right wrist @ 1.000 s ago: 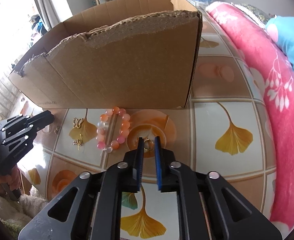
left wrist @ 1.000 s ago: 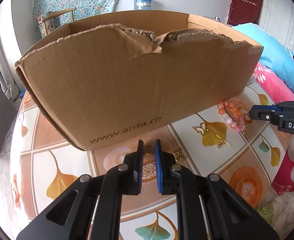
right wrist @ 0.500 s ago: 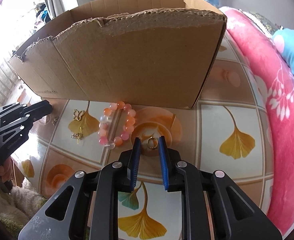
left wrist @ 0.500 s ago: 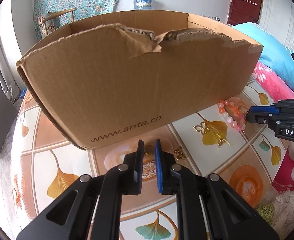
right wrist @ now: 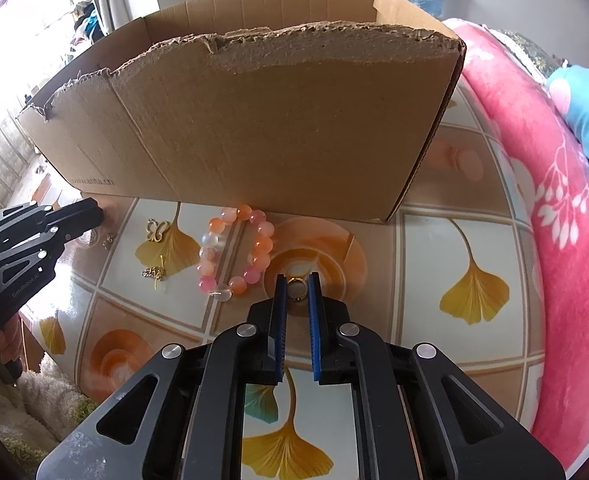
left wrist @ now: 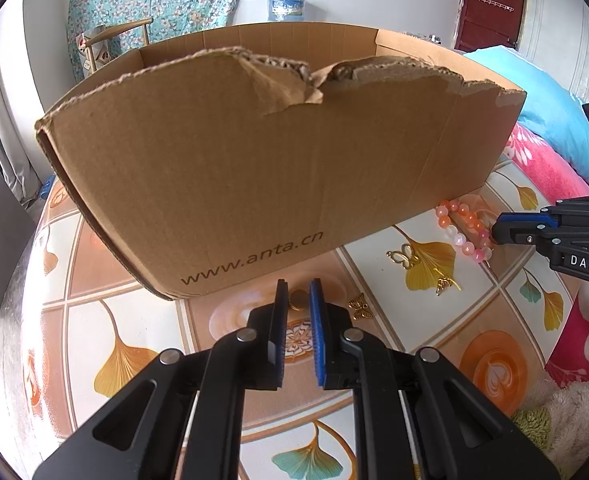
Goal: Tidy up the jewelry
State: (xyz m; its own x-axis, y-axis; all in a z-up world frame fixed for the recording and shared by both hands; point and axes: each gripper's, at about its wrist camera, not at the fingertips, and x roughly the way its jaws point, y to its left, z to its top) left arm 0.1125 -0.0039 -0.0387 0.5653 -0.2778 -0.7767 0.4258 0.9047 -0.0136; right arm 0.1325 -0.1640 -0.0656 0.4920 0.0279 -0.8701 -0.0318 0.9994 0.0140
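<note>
The right gripper (right wrist: 297, 293) pinched a gold ring (right wrist: 297, 289) on the table (right wrist: 426, 240), just beside the beaded bracelet (right wrist: 236, 254) in front of the cardboard box (right wrist: 278, 120). The left gripper (left wrist: 297, 299) bracketed a small gold piece (left wrist: 298, 300) by the box's near wall — whether it gripped, I couldn't tell. Best lift the ring straight up, squeezing steadily, before clearing the torn wall.

Both views were bright with daylight. In the right wrist view the window (right wrist: 22, 40) at upper left was overexposed to white. The glossy counter (right wrist: 434, 240) carried soft reflections, and the cardboard box (left wrist: 254, 184) cast a faint shadow at its base. Fisheye distortion bent all edges; dark vignetting filled the corners. Focus was sharp throughout.
</note>
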